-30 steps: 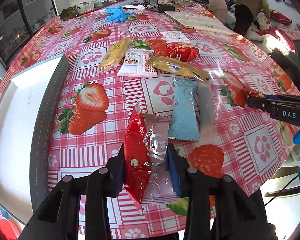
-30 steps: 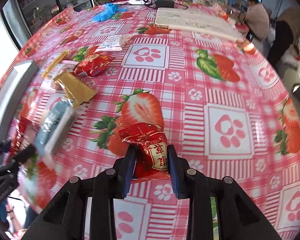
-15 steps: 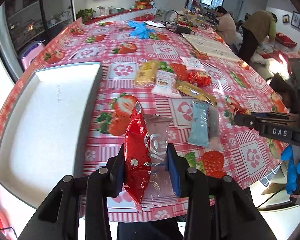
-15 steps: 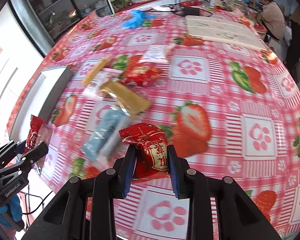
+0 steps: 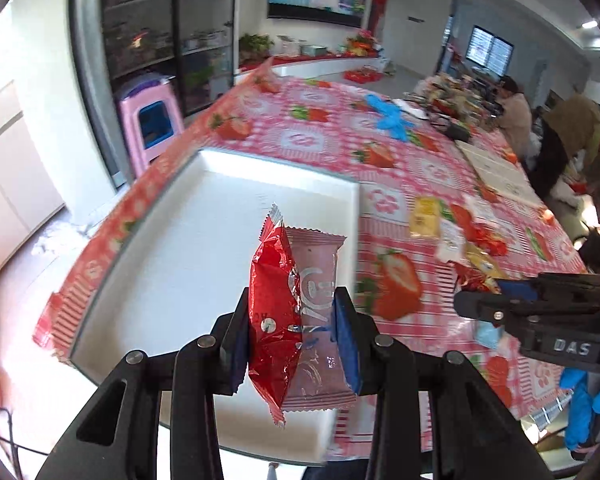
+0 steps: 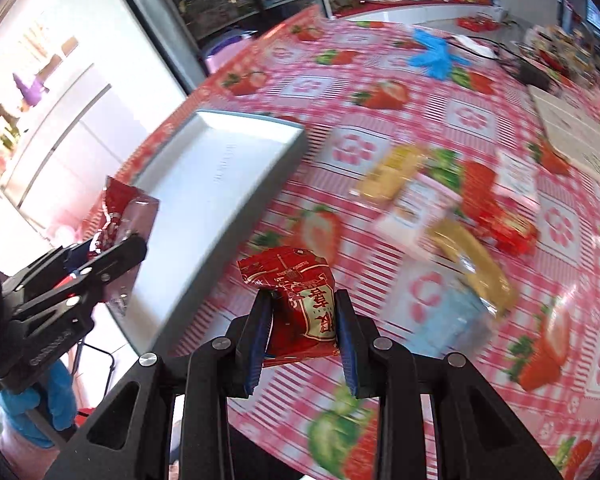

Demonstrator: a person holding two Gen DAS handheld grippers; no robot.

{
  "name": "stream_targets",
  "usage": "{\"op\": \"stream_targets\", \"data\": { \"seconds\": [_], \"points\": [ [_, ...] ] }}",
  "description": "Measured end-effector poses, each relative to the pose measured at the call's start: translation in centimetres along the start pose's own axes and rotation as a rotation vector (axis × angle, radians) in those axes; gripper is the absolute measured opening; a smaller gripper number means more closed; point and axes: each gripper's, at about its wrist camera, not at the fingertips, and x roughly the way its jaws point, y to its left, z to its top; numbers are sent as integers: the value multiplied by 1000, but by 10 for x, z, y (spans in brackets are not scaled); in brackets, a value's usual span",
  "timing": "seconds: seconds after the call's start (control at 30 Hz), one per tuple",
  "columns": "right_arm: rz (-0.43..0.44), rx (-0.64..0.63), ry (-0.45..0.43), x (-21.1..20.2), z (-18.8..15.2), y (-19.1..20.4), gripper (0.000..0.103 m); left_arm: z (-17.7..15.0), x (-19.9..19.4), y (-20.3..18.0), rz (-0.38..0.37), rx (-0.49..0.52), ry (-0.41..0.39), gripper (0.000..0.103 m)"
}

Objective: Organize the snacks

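The left gripper is clamped on two packets side by side, a red foil packet and a pink wrapper, held above the white tray. The right gripper is clamped on a red snack bag over the strawberry tablecloth, just beside the tray's edge. Loose snacks lie to the right: a yellow packet, a gold packet, a light blue packet. Motion blur obscures their labels. Blue gloves lie further off. Two people at the far end are partly cut off
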Motion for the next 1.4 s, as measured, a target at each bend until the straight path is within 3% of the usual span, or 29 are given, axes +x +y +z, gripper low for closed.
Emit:
{"op": "stream_targets", "data": {
  "seconds": [0.3, 0.37, 0.43, 0.47, 0.5, 0.57, 0.73, 0.93, 1.07, 1.3, 1.4],
  "points": [
    [76, -72, 45, 43, 36, 66, 33, -18, 32, 46, 50, -97, 78, 42],
    [77, -73, 51, 51, 43, 74, 33, -21, 35, 49, 78, -106, 82, 46],
    [56, -63, 59, 60, 50, 75, 37, -23, 35, 51, 90, -103, 79, 65],
    [49, -51, 66, 61, 52, 74, 59, -22, 35, 52, 87, -99, 75, 69],
    [42, -34, 67, 62, 52, 71, 89, -23, 33, 52, 83, -92, 68, 77],
    [22, 0, 47, 57, 50, 59, 98, -23, 29, 49, 72, -77, 52, 79],
    [-106, 48, 69, 46, 26, 10, 98, -19, 29, 37, 46, -35, 65, 79],
    [-267, 262, 7, 5, -26, -86, 98, -10, 25, 3, -19, 23, 94, 82],
    [-343, 406, 20, -16, -64, -141, 98, -6, 22, -27, -72, 72, 103, 83],
    [-321, 386, 20, -11, -73, -143, 98, -7, 22, -80, -103, 162, 167, 85],
    [-357, 336, 39, 5, -69, -134, 102, 0, 15, -93, -115, 177, 178, 84]
  ]
}}
